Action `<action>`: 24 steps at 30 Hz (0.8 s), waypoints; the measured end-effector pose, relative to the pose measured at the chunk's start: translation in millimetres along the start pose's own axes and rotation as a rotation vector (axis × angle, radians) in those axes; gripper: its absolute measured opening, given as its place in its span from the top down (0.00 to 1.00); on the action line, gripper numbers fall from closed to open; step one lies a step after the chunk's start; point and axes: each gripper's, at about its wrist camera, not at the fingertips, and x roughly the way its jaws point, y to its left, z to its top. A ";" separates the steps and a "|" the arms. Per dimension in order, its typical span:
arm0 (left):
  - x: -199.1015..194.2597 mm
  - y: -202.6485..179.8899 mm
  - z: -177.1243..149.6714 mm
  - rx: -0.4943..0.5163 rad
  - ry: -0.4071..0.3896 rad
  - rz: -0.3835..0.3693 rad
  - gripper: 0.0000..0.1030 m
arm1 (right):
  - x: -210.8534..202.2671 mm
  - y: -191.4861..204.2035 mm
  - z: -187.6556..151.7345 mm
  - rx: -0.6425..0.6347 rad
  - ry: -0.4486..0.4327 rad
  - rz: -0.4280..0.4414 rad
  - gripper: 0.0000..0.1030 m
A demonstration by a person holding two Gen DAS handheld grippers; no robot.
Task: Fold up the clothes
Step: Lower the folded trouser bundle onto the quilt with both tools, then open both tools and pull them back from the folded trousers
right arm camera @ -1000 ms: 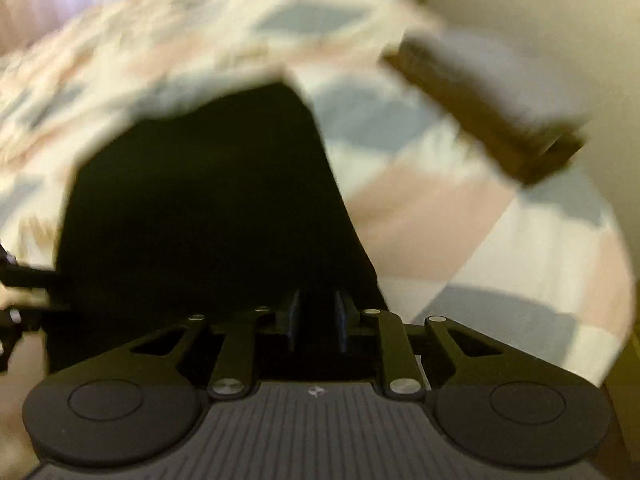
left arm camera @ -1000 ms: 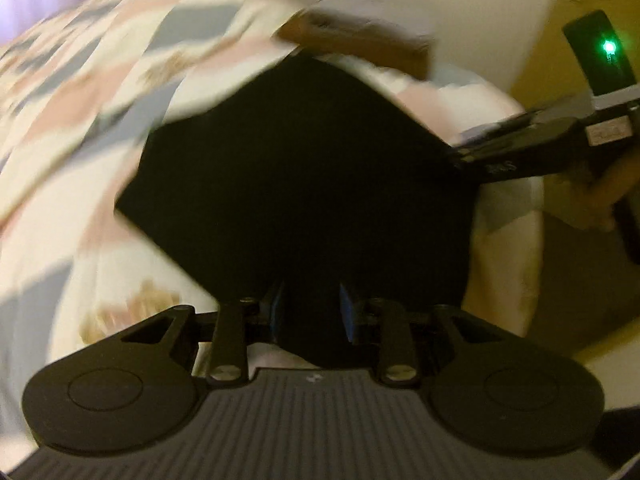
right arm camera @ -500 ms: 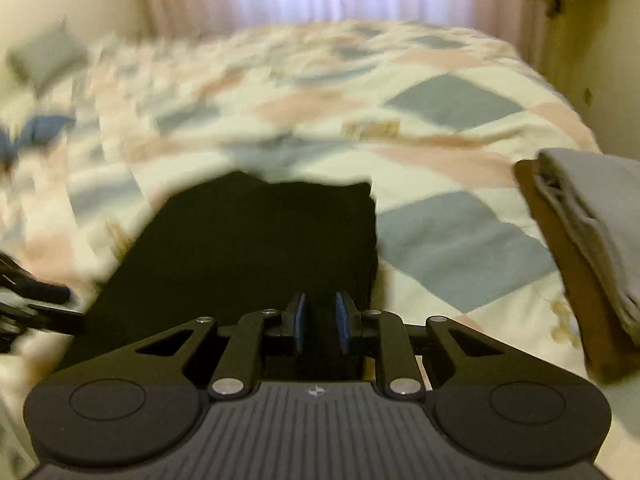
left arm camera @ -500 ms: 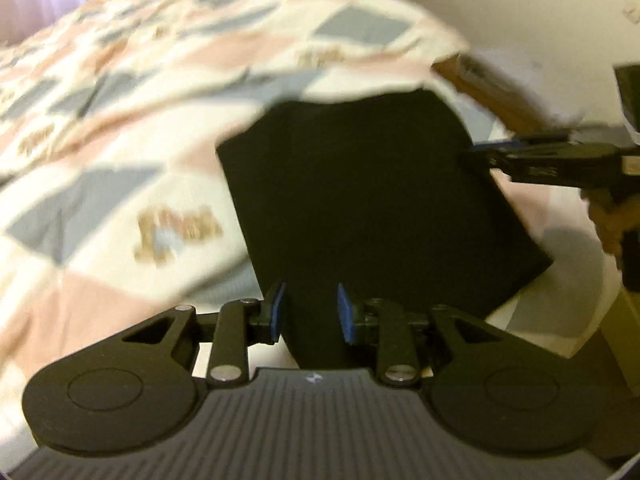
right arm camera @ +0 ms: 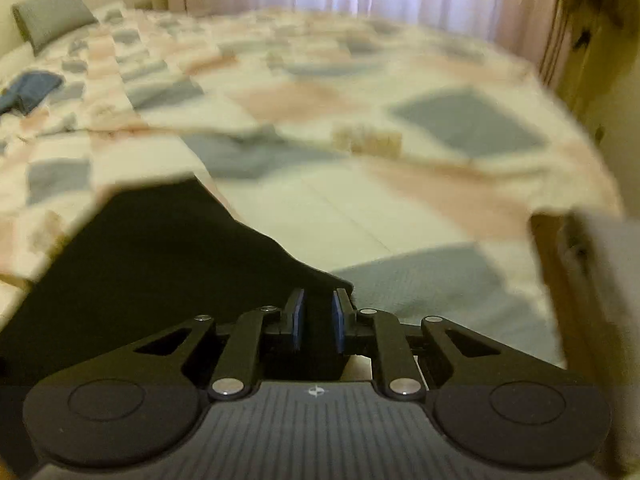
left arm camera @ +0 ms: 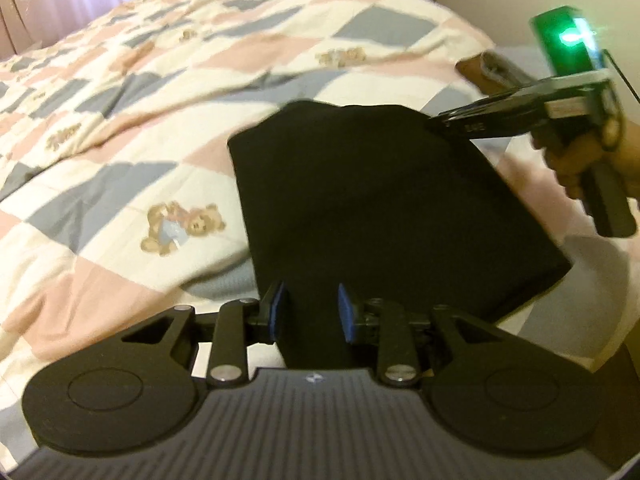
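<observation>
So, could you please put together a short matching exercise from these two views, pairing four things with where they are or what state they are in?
Things:
1. black garment
2. grey pillow
3. blue cloth
4. teddy bear print

Places or states:
A. on the quilt just left of the dark fabric
B. crumpled on the bed, below the pillow in the right wrist view
C. at the far corner of the bed by the wall
D. pinched by the left claw and the right claw

Pairs: 1-D, 2-C, 3-B, 4-A
</observation>
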 end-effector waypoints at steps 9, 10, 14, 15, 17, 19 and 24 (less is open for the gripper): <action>-9.7 -10.5 4.6 -0.014 0.015 0.014 0.77 | -74.4 -17.1 -6.3 0.092 -0.046 0.058 0.81; -11.5 -12.7 3.0 -0.015 0.024 0.008 0.77 | -89.2 -11.0 -17.9 0.080 -0.040 0.086 0.81; -3.7 -22.5 -1.5 -0.037 0.100 0.018 0.77 | -94.7 14.5 -60.6 0.046 0.097 0.122 0.81; -1.2 -24.5 -1.5 -0.046 0.120 0.025 0.77 | -91.8 17.2 -65.8 0.046 0.121 0.113 0.81; -2.9 -26.6 7.7 -0.071 0.155 0.041 0.77 | -85.9 22.7 -76.2 0.047 0.169 0.094 0.80; -12.7 -26.3 19.7 -0.107 0.166 0.050 0.73 | -94.7 17.5 -58.9 0.118 0.176 0.098 0.80; -50.7 -29.6 47.0 -0.141 0.154 0.093 0.60 | -142.7 4.7 -21.0 0.268 0.115 0.130 0.61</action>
